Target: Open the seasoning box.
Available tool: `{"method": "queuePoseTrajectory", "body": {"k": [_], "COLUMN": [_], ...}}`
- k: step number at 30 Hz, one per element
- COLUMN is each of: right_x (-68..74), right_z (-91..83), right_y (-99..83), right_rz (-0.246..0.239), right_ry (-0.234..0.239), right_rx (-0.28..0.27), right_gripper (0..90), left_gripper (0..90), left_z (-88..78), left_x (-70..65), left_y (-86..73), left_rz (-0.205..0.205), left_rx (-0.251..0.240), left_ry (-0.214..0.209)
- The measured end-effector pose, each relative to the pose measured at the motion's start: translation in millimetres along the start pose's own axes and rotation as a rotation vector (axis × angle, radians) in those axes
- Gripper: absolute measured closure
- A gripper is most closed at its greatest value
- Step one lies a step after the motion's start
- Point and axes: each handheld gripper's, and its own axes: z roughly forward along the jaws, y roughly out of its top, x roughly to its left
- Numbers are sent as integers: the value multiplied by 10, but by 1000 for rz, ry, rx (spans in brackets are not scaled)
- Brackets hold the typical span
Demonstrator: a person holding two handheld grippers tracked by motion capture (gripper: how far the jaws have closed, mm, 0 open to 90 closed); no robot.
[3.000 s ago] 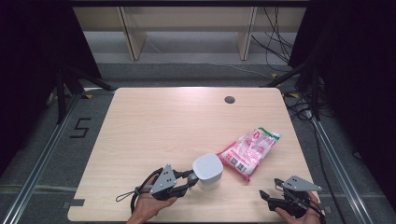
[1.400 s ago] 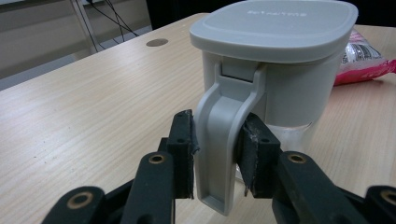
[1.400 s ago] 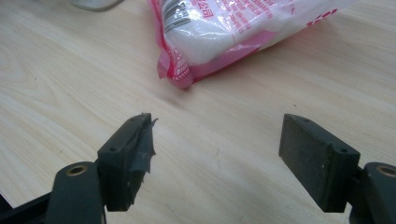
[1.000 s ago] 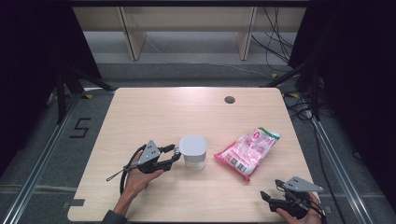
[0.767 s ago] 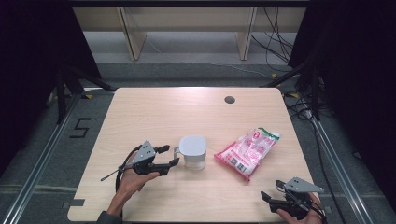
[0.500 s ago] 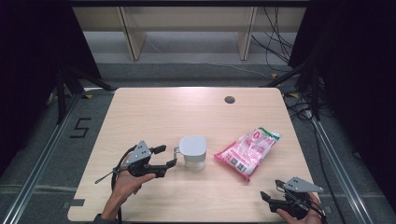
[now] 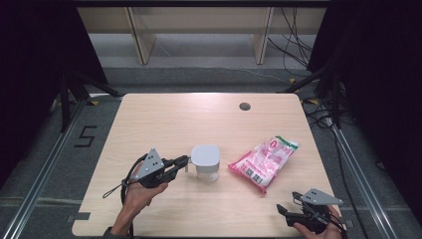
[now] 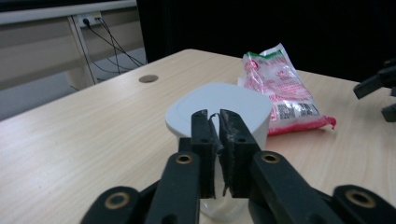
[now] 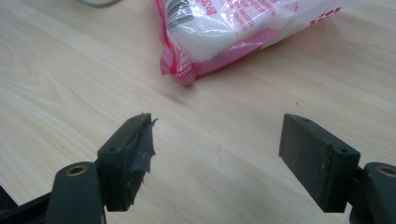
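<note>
Left hand-held gripper [image 7: 185,162] released container [image 7: 206,160], jaws closed

A single digit, "5" [image 7: 85,135], is marked in black on the grey floor [image 7: 59,164], just off the left edge of the counter [image 7: 164,114] as seen in the high view. On the pink and white bag [image 7: 263,160], to the right of the white lidded container [image 7: 206,162] in that view, a round printed emblem [image 7: 274,143] is seen near the bag's far end, and a barcode label [image 8: 294,110] is seen on its near end in the left gripper view. The lettering printed on the bag is too small and blurred to be read.
</note>
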Motion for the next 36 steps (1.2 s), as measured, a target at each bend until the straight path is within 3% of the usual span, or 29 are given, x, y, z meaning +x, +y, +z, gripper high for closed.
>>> {"method": "queuePoseTrajectory", "body": {"k": [4,7,8,12,16,20,21,27,28,29,32,33,34,36], "right_x": [2,32,29,9,30,13,32,29,61,32,52,71,54,84], "right_z": [1,4,8,18,19,19,14,16,11,22,32,33,40,54], "right_y": [-4,0,3,11,11,13,15,31,34,45,84,104,132,183], "right_rz": [9,46,38,3,22,-12,7,5,40,3,4,6,-27,-44], "right_ry": [-2,-3,-5,1,-3,-11,-9,3,1,6,14,20,29,39], "right_rx": [0,14,14,14,12,9,16,-4,-9,-34,-53,-59,-77,-98], "right_gripper": [269,269,269,269,269,269,269,260,261,262,278,296,320,370], "left_gripper": [886,891,892,892,891,890,888,888,887,887,883,882,883,882], "left_z": [70,140,169,250,309,300,299,297,298,295,290,292,280,281], "left_x": [-3,37,41,40,79,98,100,107,114,119,134,126,124,133], "left_y": [25,31,28,18,-13,-11,-12,-20,-22,-21,-25,-30,-26,-26], "left_rz": [2,-7,-22,-14,-28,-38,-42,-48,-43,-42,-44,-62,-60,-54], "left_rx": [17,20,13,33,28,35,36,38,31,33,34,29,40,37], "left_ry": [6,12,6,5,4,12,12,11,6,6,-1,2,9,6]}}
